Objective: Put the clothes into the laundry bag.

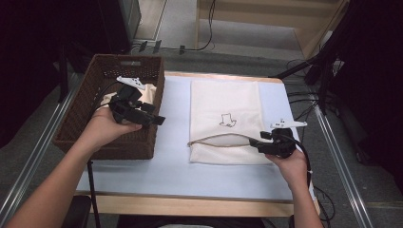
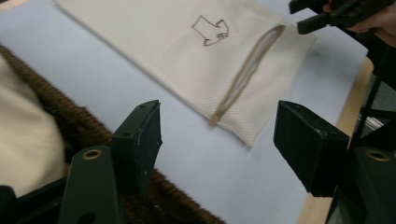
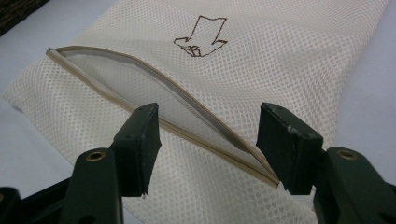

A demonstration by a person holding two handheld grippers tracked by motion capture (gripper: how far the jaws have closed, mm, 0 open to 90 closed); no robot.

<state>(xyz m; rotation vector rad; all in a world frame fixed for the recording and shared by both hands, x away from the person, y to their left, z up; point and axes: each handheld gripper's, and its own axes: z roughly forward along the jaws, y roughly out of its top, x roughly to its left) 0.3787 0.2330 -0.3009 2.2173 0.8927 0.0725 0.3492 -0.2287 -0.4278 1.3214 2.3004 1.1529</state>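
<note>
From the high view, my left gripper [image 1: 159, 120] hangs over the right rim of the brown woven basket [image 1: 88, 102], at about nine o'clock on the table [image 1: 171, 166]; its jaws stand apart with nothing between them, pointing toward three o'clock; a cream cloth [image 1: 148, 91] lies bunched inside the basket. The cream mesh bag [image 1: 225, 102] lies flat at the middle of the pale blue table top, its zip mouth [image 1: 218, 139] near the six o'clock edge; my right gripper [image 1: 254, 141] sits at the bag's four o'clock corner, beside the zip's end, I judge to keep that mouth held open for filling.

In the left gripper view, my two black jaws stand wide and empty; the basket's ribbed brown weave [image 2: 65, 116] runs below them, the soft cloth [image 2: 23, 140] at nine o'clock; the bag [image 2: 154, 51] stretches toward twelve, a small drawn arrow [image 2: 210, 30] on it, the tan zip [image 2: 245, 72] gaping; my right gripper [image 2: 303, 18] shows at one o'clock.

In the right gripper view, the bag [image 3: 289, 56] is fine honeycomb mesh; the zip mouth [image 3: 140, 88] opens in a long leaf shape edged with tan tape; my jaws stand apart on either side of its near end, pads not pressing the fabric so far as I can see.
</note>
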